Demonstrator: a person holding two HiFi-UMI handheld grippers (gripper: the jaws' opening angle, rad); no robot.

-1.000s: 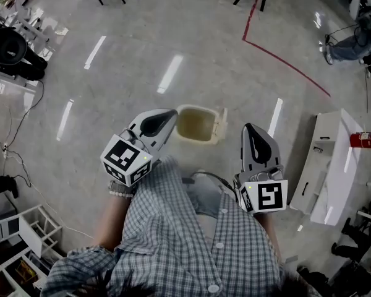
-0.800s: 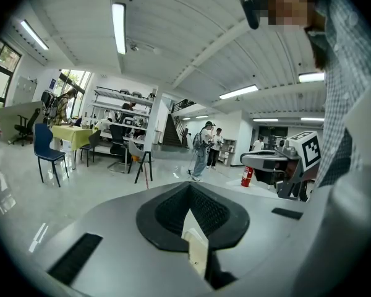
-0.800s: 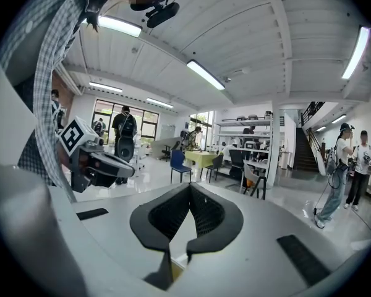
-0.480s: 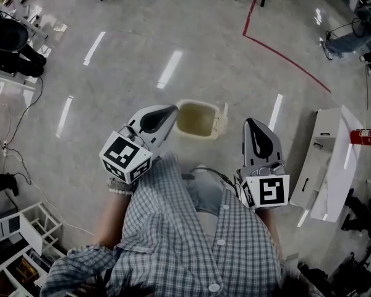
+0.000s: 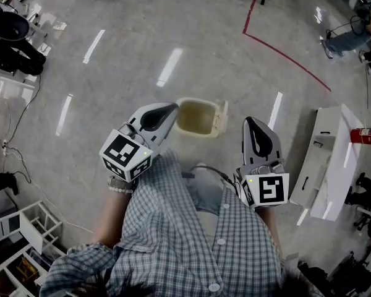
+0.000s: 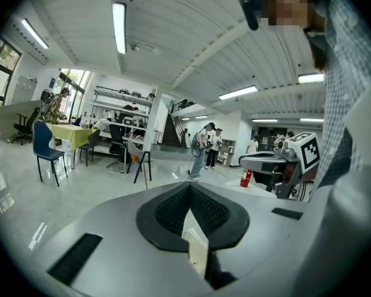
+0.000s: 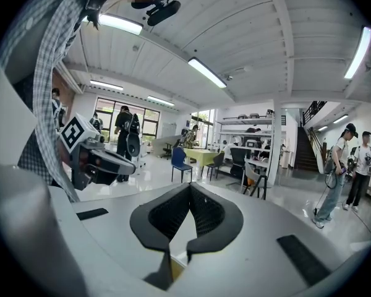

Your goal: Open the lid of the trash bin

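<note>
- We hold the left gripper [image 5: 169, 111] and right gripper [image 5: 251, 122] above the floor, each with jaws together on nothing.
- The trash bin [image 5: 185, 107] stands ahead between them, nearer the left, and its lid [image 5: 222, 112] appears already raised on the right rim.

One trash bin [image 5: 196, 132], one left gripper [image 5: 172, 109], one right gripper [image 5: 250, 122]
</note>
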